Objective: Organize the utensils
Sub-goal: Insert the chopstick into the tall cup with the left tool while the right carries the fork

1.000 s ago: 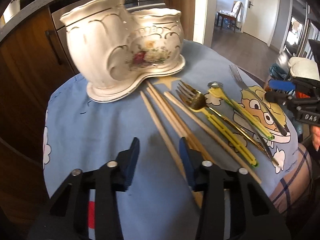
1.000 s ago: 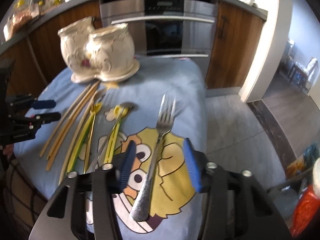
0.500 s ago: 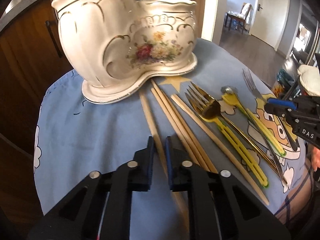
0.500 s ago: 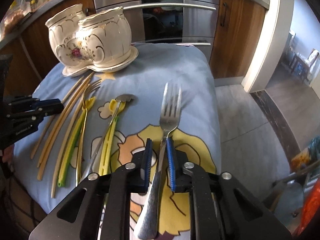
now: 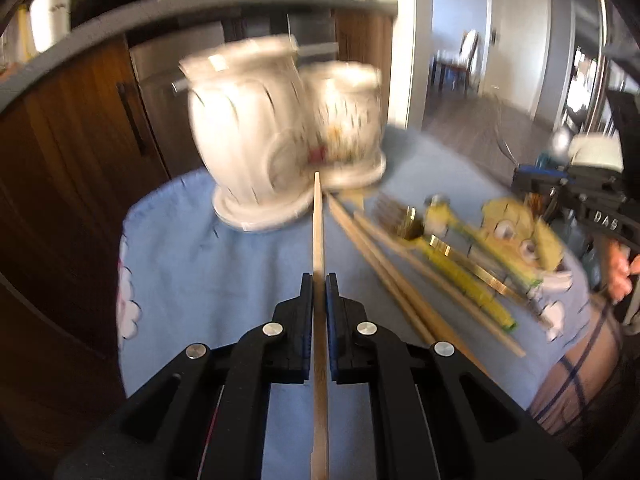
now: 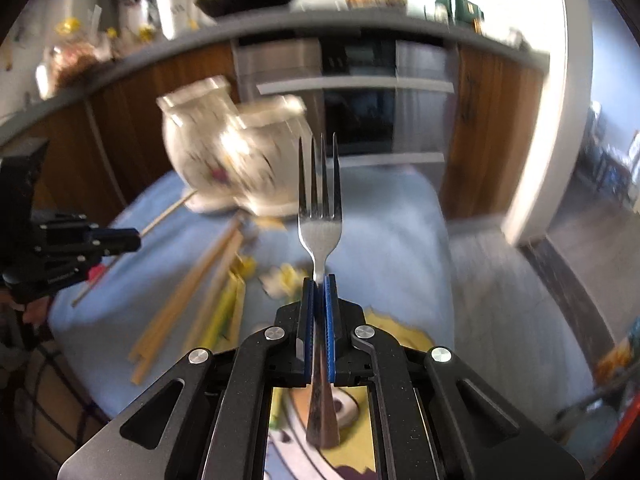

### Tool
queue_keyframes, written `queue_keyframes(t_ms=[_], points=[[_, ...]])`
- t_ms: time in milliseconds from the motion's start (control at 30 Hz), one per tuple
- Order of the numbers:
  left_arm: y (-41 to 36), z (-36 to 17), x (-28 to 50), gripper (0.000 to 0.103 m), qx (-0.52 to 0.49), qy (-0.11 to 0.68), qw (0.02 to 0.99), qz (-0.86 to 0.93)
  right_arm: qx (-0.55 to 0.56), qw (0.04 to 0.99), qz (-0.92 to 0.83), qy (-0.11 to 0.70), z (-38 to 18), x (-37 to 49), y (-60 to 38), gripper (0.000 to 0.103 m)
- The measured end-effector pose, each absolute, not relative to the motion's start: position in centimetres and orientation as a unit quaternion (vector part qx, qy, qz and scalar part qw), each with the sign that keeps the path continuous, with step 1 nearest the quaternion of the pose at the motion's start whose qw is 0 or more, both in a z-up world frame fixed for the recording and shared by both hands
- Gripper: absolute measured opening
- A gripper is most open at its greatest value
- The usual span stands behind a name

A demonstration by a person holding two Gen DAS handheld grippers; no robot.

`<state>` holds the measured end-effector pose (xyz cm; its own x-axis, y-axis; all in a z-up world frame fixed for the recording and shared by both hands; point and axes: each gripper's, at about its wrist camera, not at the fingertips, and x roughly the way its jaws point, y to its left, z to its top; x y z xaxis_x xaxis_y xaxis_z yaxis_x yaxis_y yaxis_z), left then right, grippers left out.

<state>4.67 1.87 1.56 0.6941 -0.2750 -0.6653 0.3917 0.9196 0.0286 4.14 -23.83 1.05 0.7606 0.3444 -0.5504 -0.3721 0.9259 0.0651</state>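
My left gripper (image 5: 319, 280) is shut on a wooden chopstick (image 5: 318, 220), which is lifted off the blue cloth (image 5: 224, 264) and points at the white ceramic utensil holder (image 5: 276, 140). My right gripper (image 6: 319, 282) is shut on the neck of a silver fork (image 6: 320, 216), held tines up above the cloth, with the holder (image 6: 224, 148) behind it to the left. More chopsticks (image 5: 384, 264), a gold fork (image 5: 396, 220) and yellow-handled utensils (image 5: 464, 276) lie on the cloth. The left gripper (image 6: 116, 240) also shows in the right wrist view, the right gripper (image 5: 536, 176) in the left one.
The cloth covers a small table with a cartoon print (image 5: 520, 228). Wooden cabinets (image 5: 80, 152) and a steel oven (image 6: 360, 92) stand right behind it. A hand (image 5: 620, 272) grips the right tool. Open floor (image 6: 520, 300) lies to the right.
Both grippers went from open to shut, the left on a chopstick and the right on the silver fork. Both then rose, lifting their utensils off the cloth.
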Motion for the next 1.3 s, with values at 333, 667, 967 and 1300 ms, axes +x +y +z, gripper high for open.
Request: queue_keyframes(t_ms=[333, 667, 967, 1300], points=[[4.4, 8.5, 4.2, 0.006, 0.017, 0.183, 0.966, -0.184, -0.039, 0.964, 0.199, 0.173, 7.0, 4.0, -21.4, 0.006], [4.8, 15.2, 8.6, 0.006, -0.025, 0.074, 0.978, -0.191, -0.025, 0.964, 0.225, 0.141, 12.2, 7.2, -19.4, 0.006], [4.0, 16.3, 13.9, 0.006, -0.044, 0.036, 0.982, -0.181, 0.001, 0.966, 0.238, 0.101, 15.1, 11.1, -17.7, 0.006], [2.9, 12.1, 18.7, 0.006, -0.058, 0.062, 0.985, -0.153, 0.02, 0.964, 0.236, 0.118, 11.6, 16.8, -16.1, 0.006]])
